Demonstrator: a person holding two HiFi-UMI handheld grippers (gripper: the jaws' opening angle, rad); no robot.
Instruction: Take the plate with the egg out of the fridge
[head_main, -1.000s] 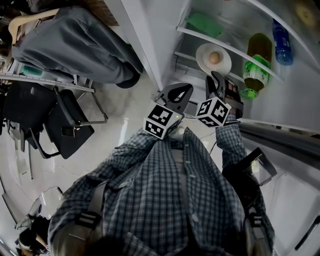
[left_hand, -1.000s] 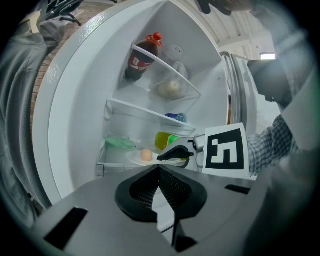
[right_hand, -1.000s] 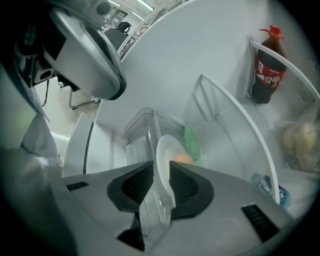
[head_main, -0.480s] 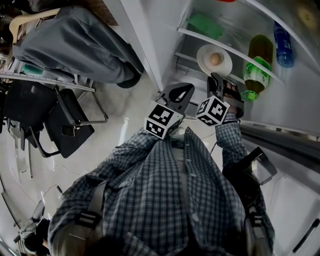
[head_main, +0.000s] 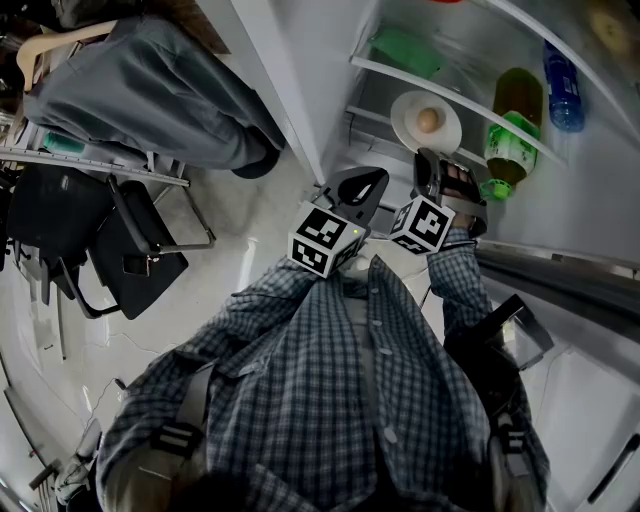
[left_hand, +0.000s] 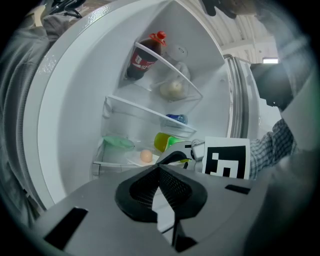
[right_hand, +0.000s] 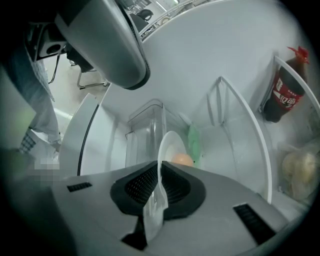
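Observation:
A white plate (head_main: 408, 108) with a brown egg (head_main: 429, 120) on it lies on a fridge shelf (head_main: 375, 68). My right gripper (head_main: 428, 158) reaches in from below, shut on the plate's near rim. In the right gripper view the plate (right_hand: 169, 146) stands edge-on between the jaws of that gripper (right_hand: 159, 175), with the egg (right_hand: 182, 159) just beyond. My left gripper (head_main: 372, 178) hangs shut and empty outside the fridge, left of the right one. In the left gripper view its closed jaws (left_hand: 159, 167) point at the egg (left_hand: 145, 156).
A green bottle (head_main: 508, 140) and a blue bottle (head_main: 563, 85) stand in the door racks to the right. A green lidded dish (head_main: 405, 48) sits one shelf behind the plate. A cola bottle (right_hand: 284, 92) is in an upper rack. A black chair (head_main: 130, 245) stands at the left.

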